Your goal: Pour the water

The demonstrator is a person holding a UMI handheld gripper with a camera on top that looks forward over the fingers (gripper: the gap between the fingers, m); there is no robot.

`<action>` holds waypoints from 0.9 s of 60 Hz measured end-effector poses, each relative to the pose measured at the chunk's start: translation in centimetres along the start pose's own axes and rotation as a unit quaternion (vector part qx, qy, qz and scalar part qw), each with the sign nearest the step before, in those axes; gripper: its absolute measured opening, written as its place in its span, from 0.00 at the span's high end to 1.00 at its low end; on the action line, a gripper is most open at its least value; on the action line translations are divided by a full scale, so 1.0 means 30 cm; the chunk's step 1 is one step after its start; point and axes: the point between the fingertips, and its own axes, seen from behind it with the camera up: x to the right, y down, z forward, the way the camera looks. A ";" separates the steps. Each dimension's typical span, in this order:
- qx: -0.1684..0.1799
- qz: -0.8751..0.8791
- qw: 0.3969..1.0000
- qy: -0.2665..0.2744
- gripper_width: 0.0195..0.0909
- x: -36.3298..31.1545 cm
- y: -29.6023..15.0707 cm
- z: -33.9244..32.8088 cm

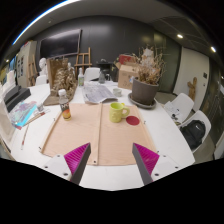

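Note:
A small bottle (65,106) with a white cap and amber contents stands upright at the left edge of a tan mat (100,130). A yellow-green mug (118,112) stands on the mat's far right part, with a small red disc (133,120) lying just right of it. My gripper (111,160) hovers over the mat's near edge, well short of both. Its two fingers, with their magenta pads (76,155), stand wide apart and nothing is between them.
The white table (170,135) carries a potted dry plant (146,85) beyond the mug, papers (99,93) behind the mat, and a grey device (17,98) and sheets at the left. Office chairs (192,125) stand at the right. A wooden rack (61,75) and boxes (126,72) lie farther back.

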 end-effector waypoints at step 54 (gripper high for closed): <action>0.101 0.010 0.994 -0.040 0.08 -0.920 -0.395 0.847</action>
